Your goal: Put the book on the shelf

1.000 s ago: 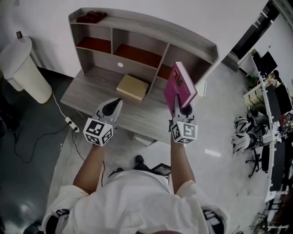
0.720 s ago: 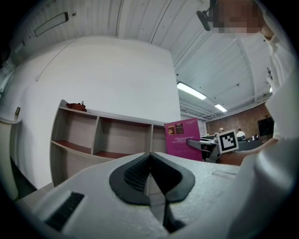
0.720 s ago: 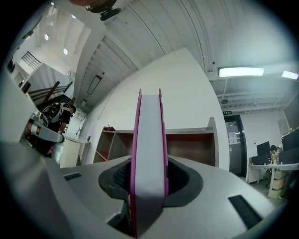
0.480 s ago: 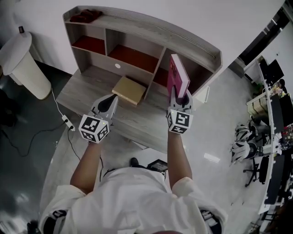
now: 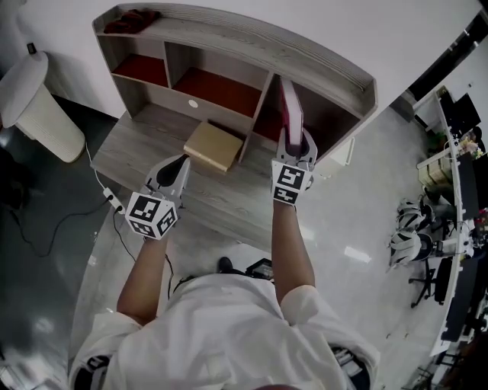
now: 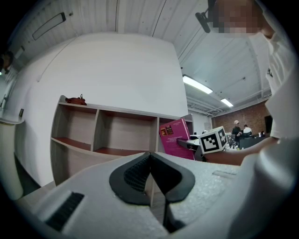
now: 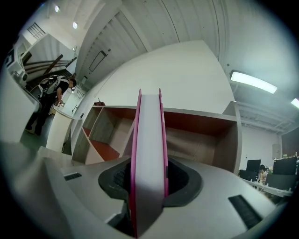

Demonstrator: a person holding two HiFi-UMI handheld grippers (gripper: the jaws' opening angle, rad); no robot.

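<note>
A pink book (image 5: 290, 111) stands upright on edge, with my right gripper (image 5: 293, 142) shut on its lower end. It is at the mouth of the right compartment (image 5: 329, 116) of the wooden shelf (image 5: 229, 36) on the desk (image 5: 137, 145). In the right gripper view the book's page edge (image 7: 149, 154) fills the gap between the pads, with that compartment (image 7: 201, 135) straight behind it. My left gripper (image 5: 180, 163) hovers over the desk's front, shut and holding nothing. In the left gripper view its pads (image 6: 140, 170) meet, and the book (image 6: 176, 139) shows to the right.
A tan box (image 5: 213, 146) lies flat on the desk before the middle compartment. A dark red thing (image 5: 126, 19) sits on the shelf top at left. A white bin (image 5: 34, 107) and a power strip (image 5: 114, 201) are on the floor at left. Office desks (image 5: 457, 152) stand far right.
My right gripper has carried the book forward and to the left, from tilted over the desk to upright at the right compartment's mouth. The left gripper has barely moved.
</note>
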